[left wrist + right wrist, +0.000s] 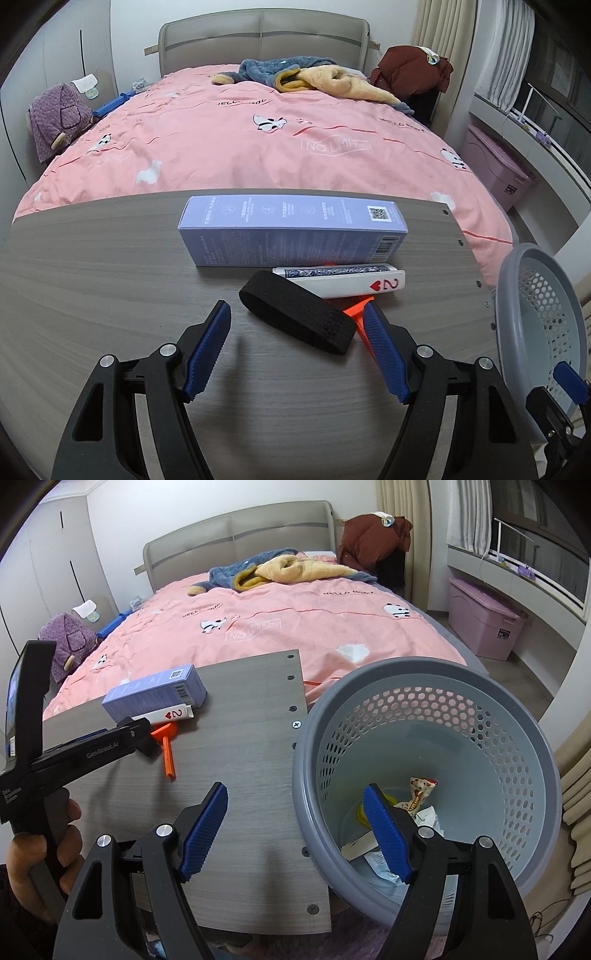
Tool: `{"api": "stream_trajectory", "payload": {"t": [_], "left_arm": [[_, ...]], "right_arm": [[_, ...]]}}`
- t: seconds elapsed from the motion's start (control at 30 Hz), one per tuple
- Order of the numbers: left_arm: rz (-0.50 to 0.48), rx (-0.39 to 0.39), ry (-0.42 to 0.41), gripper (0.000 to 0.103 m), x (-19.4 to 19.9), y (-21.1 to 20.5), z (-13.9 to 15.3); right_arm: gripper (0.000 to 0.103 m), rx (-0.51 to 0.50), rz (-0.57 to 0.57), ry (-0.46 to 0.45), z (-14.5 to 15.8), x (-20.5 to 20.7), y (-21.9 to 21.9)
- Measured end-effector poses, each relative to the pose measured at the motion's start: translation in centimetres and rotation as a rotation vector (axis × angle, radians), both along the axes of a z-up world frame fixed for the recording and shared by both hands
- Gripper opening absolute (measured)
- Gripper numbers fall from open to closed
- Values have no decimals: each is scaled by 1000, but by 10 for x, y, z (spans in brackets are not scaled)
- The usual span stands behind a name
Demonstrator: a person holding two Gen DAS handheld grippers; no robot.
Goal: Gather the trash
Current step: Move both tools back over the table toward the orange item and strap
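Observation:
On the grey wood table (92, 277) a black band (295, 317) lies in front of a playing-card box (343, 282) and a lavender carton (291, 232). An orange plastic piece (356, 312) pokes out under the band. My left gripper (295, 308) is open just above the table, its fingers either side of the band; the left pad is clear of it. My right gripper (295, 789) is open and straddles the rim of the grey mesh basket (517, 753), one finger inside. Wrappers (421, 794) and paper scraps lie in the basket. The left gripper (142, 734) hides the band in the right wrist view.
A bed with a pink duvet (258, 147) stands right behind the table. The basket (517, 295) sits off the table's right edge. A pink storage bin (484, 616) stands by the window wall. A hand (40, 856) holds the left gripper's handle.

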State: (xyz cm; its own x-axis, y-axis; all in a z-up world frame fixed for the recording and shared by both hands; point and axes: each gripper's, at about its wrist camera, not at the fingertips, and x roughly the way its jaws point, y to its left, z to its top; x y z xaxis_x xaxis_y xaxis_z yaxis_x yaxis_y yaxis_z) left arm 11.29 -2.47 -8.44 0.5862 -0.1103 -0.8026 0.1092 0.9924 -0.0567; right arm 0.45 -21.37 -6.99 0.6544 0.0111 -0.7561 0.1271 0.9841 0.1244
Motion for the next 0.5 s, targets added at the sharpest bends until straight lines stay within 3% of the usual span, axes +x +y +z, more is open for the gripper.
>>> {"api": "stream_trajectory", "payload": {"t": [0.5], "left_arm": [[26, 75, -5, 71, -15, 48, -4]], "right_arm": [[74, 16, 91, 11, -9, 32, 44]]}}
